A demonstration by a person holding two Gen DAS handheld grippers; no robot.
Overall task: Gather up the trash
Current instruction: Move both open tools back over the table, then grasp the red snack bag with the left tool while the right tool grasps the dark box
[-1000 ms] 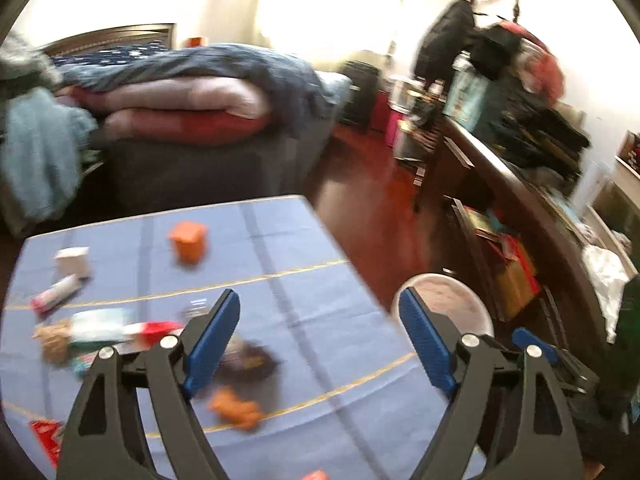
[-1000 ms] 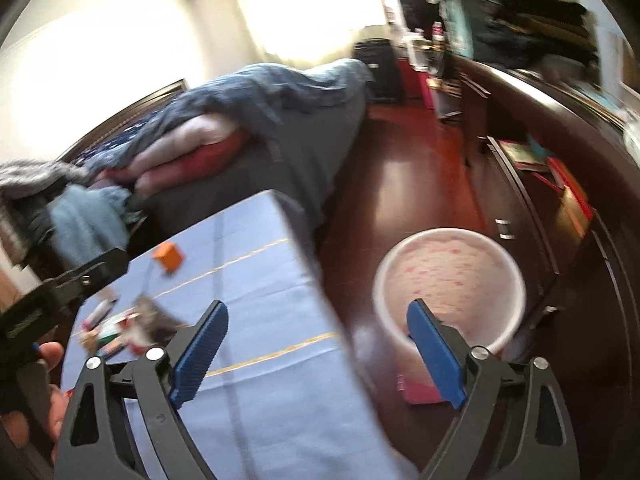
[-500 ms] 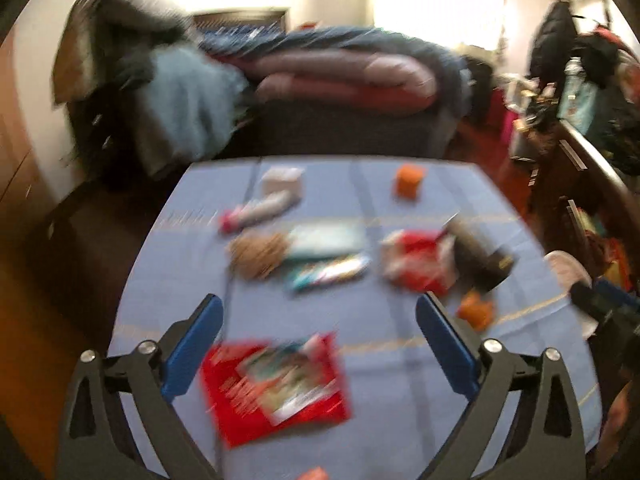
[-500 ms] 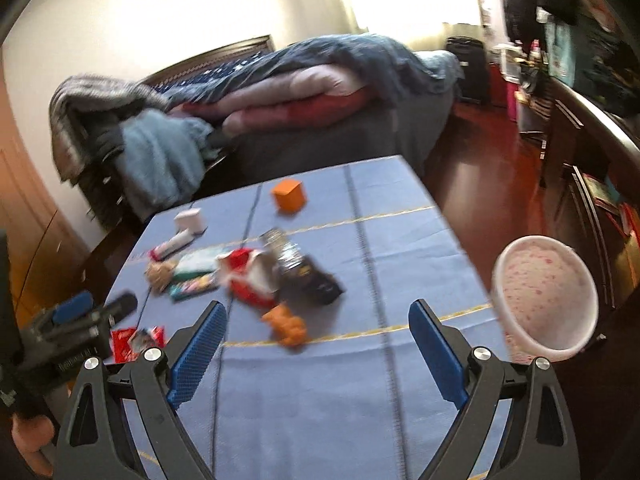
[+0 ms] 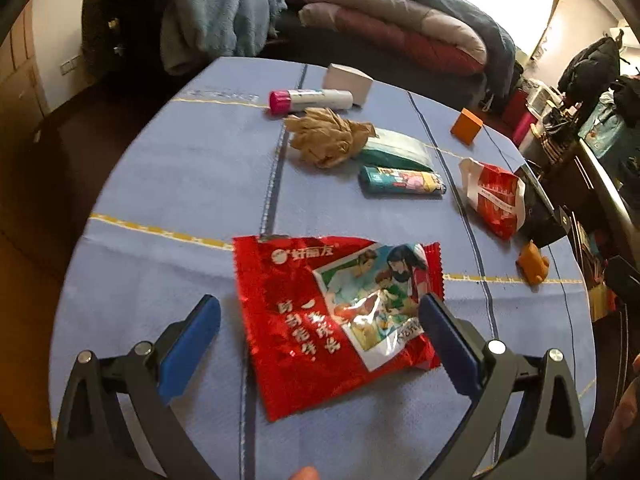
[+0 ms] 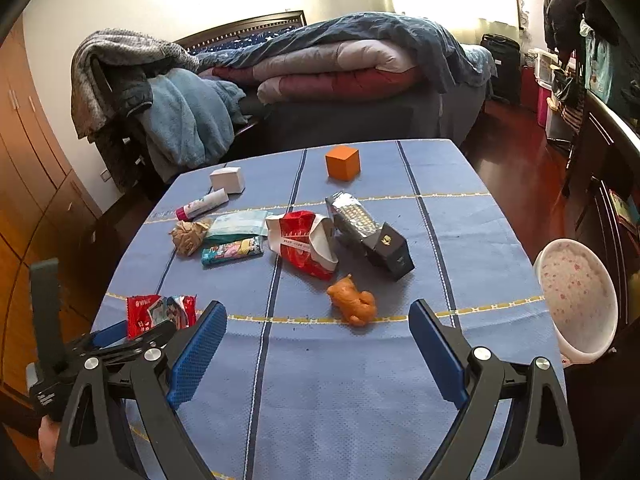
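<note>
A flat red snack wrapper (image 5: 332, 316) lies on the blue tablecloth (image 5: 192, 184). My left gripper (image 5: 320, 332) is open just above it, one finger on each side; it also shows in the right wrist view (image 6: 132, 336) by the same wrapper (image 6: 160, 314). My right gripper (image 6: 316, 344) is open and empty above the table's near part. Farther on lie a crumpled brown paper (image 6: 188, 236), a red and white bag (image 6: 304, 244), a teal candy wrapper (image 6: 232, 251) and a silver and black packet (image 6: 368, 232). A pink speckled bin (image 6: 576, 300) stands beside the table's right edge.
An orange cube (image 6: 343, 162), a white box (image 6: 228, 179), a glue stick (image 6: 202, 204), a tissue pack (image 6: 238, 224) and an orange toy (image 6: 354, 300) also lie on the table. A bed (image 6: 360, 68) with piled bedding stands behind. A dark cabinet (image 6: 608, 184) runs along the right.
Both grippers have swung left from the bin and floor toward the table. My left gripper has come down close over the red wrapper. Both stay open.
</note>
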